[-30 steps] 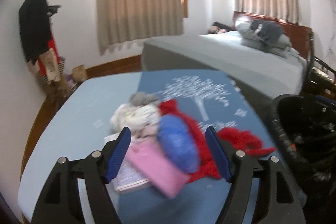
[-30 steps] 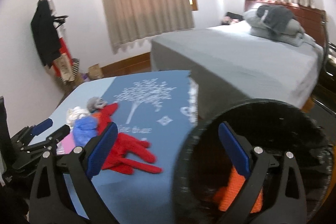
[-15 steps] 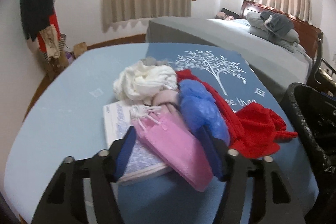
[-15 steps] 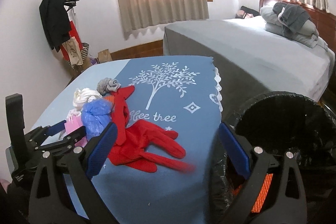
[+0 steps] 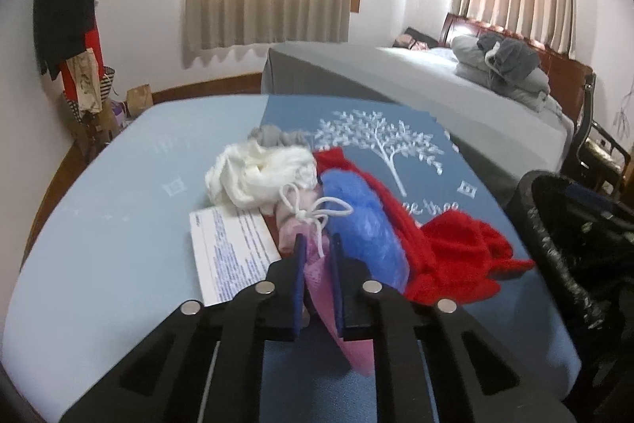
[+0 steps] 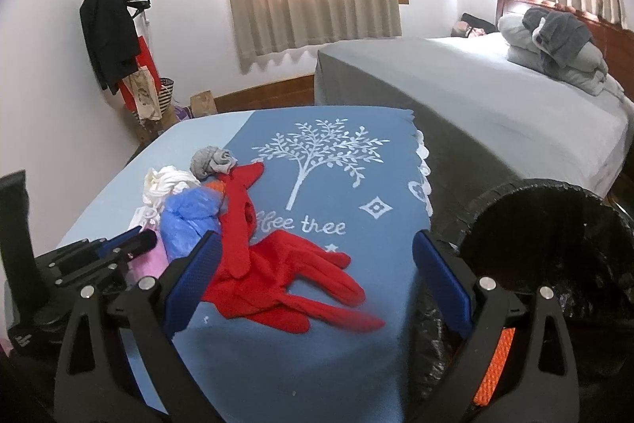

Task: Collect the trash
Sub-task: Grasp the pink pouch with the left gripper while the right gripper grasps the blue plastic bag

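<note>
A heap of trash lies on the blue table cloth (image 5: 119, 224). My left gripper (image 5: 317, 244) is shut on a pink drawstring bag (image 5: 317, 276), seen too in the right wrist view (image 6: 152, 258). Beside it lie a white printed card (image 5: 233, 248), a white crumpled cloth (image 5: 257, 177), a blue plastic bag (image 5: 364, 232), a grey wad (image 6: 212, 161) and red gloves (image 6: 277, 276). My right gripper (image 6: 313, 272) is open and empty above the red gloves. A black-lined trash bin (image 6: 550, 244) stands at the table's right edge, something orange (image 6: 495, 363) inside.
A grey bed (image 6: 475, 98) with folded bedding stands behind the table. A coat rack (image 6: 115, 38) with clothes and bags stands at the far left wall. A dark chair (image 5: 598, 153) is beside the bin. Curtained windows are behind.
My left gripper has come down onto the heap and shut on the pink bag. My right gripper has swung left from over the bin to above the red gloves, still open.
</note>
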A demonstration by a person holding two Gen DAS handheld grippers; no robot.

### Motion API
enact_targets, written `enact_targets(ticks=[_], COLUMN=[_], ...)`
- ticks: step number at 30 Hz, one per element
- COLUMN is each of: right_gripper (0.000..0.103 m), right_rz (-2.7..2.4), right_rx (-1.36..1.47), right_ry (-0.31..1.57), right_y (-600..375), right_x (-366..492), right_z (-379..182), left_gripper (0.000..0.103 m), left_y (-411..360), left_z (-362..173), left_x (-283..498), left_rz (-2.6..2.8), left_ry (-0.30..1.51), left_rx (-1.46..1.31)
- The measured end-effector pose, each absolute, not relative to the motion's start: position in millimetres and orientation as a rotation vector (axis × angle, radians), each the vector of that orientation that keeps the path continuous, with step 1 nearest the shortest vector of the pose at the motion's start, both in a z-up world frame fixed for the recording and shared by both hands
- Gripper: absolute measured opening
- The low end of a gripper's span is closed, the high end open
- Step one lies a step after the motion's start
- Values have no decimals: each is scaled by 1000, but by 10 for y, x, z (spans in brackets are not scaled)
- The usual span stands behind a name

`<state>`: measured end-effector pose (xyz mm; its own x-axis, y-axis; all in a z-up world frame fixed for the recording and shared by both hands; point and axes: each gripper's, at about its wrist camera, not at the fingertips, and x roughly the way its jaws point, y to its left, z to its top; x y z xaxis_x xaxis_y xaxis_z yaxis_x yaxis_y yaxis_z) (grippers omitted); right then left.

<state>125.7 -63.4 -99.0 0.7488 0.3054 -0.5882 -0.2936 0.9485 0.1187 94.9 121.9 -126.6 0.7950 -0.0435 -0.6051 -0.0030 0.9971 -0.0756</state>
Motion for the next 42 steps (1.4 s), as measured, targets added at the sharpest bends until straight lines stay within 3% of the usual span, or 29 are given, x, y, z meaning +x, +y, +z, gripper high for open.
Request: enact_targets(ticks=[13, 15, 24, 36, 42], right_gripper=[93, 84, 64, 53, 36], right_rz=[435, 457, 552, 550, 550], right_rx=[12, 5, -41, -99, -84], right_ry=[623, 627, 697, 800, 818], right_y=[-108, -10, 465, 677, 589], right_x=[1383, 1396, 1499, 1604, 1654], right_z=[-926, -934, -1121, -1467, -1486], left_gripper=[11, 11, 11, 11, 11], left_y=[1528, 1616, 1879, 1958, 1947], left_z=[-929, -941, -1043, -1140, -1138], left_x=[824, 819, 817, 800, 806], left_rz=[47, 65, 112, 117, 110], left_ry=[559, 560, 579, 601, 603], left_rx=[-90, -94, -108, -128, -130])
